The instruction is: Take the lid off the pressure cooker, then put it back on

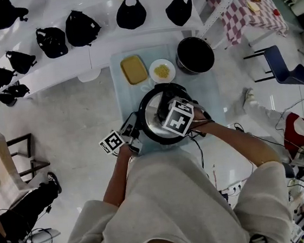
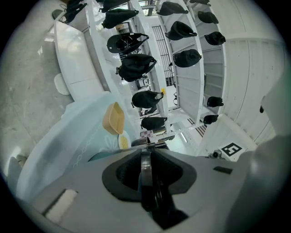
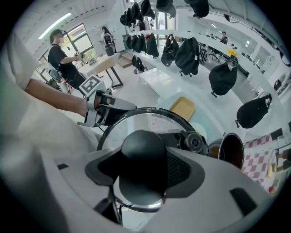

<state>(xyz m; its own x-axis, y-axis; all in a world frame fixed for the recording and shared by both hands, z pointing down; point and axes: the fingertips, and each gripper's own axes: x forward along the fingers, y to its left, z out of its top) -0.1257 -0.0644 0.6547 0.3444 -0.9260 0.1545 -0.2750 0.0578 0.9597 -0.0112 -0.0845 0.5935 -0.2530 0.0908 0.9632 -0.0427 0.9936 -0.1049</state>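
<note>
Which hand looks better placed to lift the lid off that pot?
Right. The right gripper is closed on the black knob of the lid from above. The left gripper clamps the side handle of the cooker, likely steadying it.

Your left gripper sits left of centre in the head view, held close to level. Your left forearm runs down from it toward your torso. Its jaws stand narrow, clamped on a thin dark bar seen edge-on, apparently a side handle. Your right gripper is at frame centre and points steeply down, with your right forearm angled in from the lower right. Its jaws stand wide, pads pressed against both sides of a round black knob.
</note>
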